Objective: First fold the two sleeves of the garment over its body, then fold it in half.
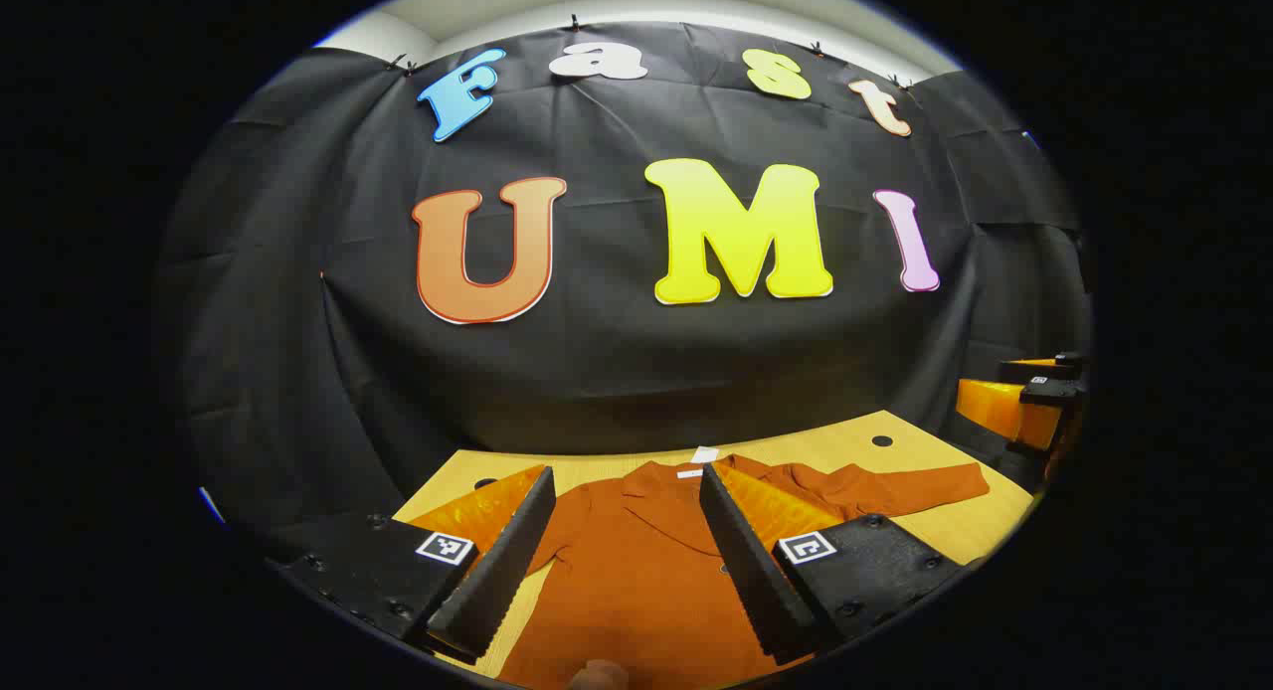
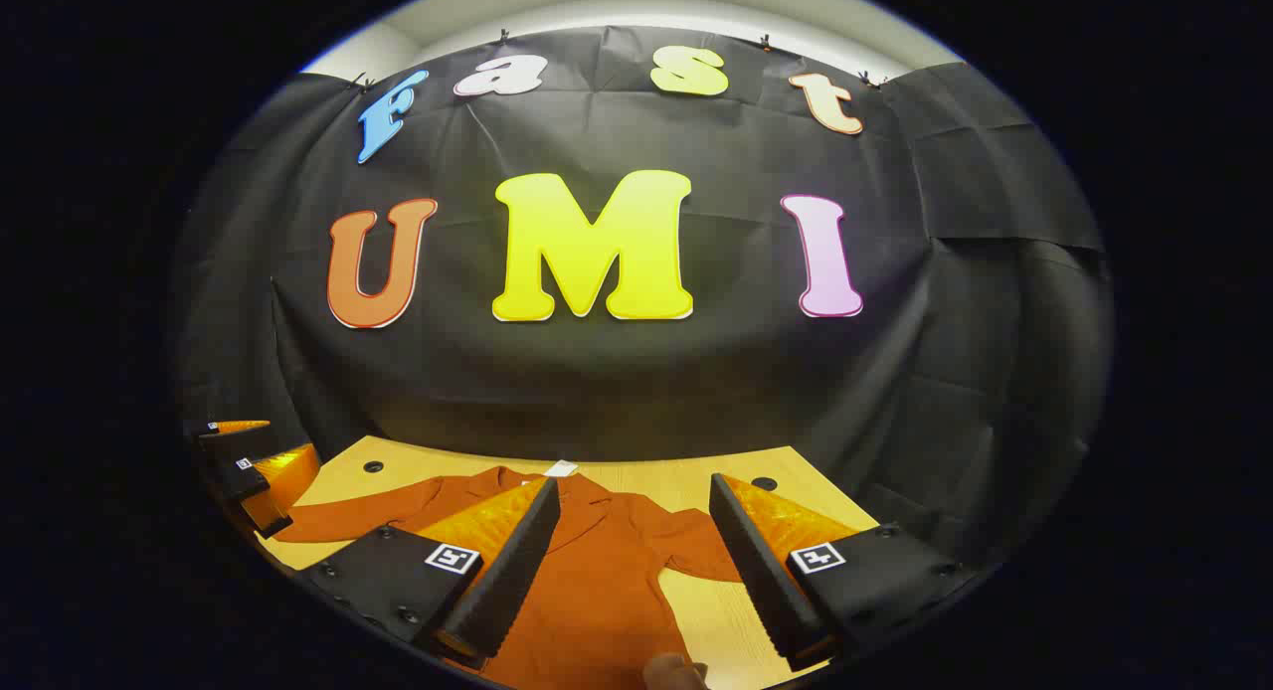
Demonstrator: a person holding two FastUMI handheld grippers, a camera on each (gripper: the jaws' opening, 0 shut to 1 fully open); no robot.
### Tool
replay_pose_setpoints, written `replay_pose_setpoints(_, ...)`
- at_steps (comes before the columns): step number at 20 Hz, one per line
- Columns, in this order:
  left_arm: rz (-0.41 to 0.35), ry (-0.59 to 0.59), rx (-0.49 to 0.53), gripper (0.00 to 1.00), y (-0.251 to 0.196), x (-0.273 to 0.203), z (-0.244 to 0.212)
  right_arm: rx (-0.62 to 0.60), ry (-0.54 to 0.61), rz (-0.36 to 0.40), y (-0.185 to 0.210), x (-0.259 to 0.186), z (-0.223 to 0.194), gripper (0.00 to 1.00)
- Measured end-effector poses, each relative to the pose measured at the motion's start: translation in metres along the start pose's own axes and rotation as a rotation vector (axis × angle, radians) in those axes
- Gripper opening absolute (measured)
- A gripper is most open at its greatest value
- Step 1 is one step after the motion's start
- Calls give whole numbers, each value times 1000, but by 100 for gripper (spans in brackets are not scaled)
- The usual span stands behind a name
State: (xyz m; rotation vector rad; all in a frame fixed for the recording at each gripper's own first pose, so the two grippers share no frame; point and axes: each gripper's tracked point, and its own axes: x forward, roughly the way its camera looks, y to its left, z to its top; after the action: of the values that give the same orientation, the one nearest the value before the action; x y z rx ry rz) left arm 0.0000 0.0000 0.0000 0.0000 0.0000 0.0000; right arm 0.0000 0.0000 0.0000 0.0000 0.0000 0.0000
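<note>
Here the rust-orange garment (image 1: 636,561) lies flat on the wooden tabletop (image 1: 855,441), collar (image 1: 656,486) toward the black cloth wall and body running back toward the person, so its long axis points away from both grippers. Neither sleeve is folded yet, judging by how they lie. In the left gripper view one sleeve (image 1: 885,486) stretches out sideways from the collar's shoulder; in the right gripper view the same sleeve (image 2: 368,516) reaches far out on the opposite side of the collar, while the other sleeve (image 2: 696,546) looks shorter, bunched close against the body.

The left hand-held gripper (image 1: 627,551) hangs above the garment's chest just short of the collar, jaws spread wide and holding nothing. The right hand-held gripper (image 2: 636,561) hovers above the body's edge beside the bunched sleeve, jaws likewise apart and empty. Each gripper also shows at the margin of the other's view (image 1: 1034,397) (image 2: 249,461).

The coming move likely turns on this: each sleeve lies out to the side of the collar, crosswise to the body's axis, and the gripper hovering on a sleeve's side of the body is the nearer one to it. Each would need to travel outward from the collar to its cuff, then carry it back across the chest.
</note>
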Motion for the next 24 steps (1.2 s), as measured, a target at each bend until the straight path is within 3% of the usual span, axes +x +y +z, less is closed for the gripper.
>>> replay_pose_setpoints(24, 48, 58, -31, 95, -18, 3, -16, -21, 32, 53, -18, 17, -11, 97)
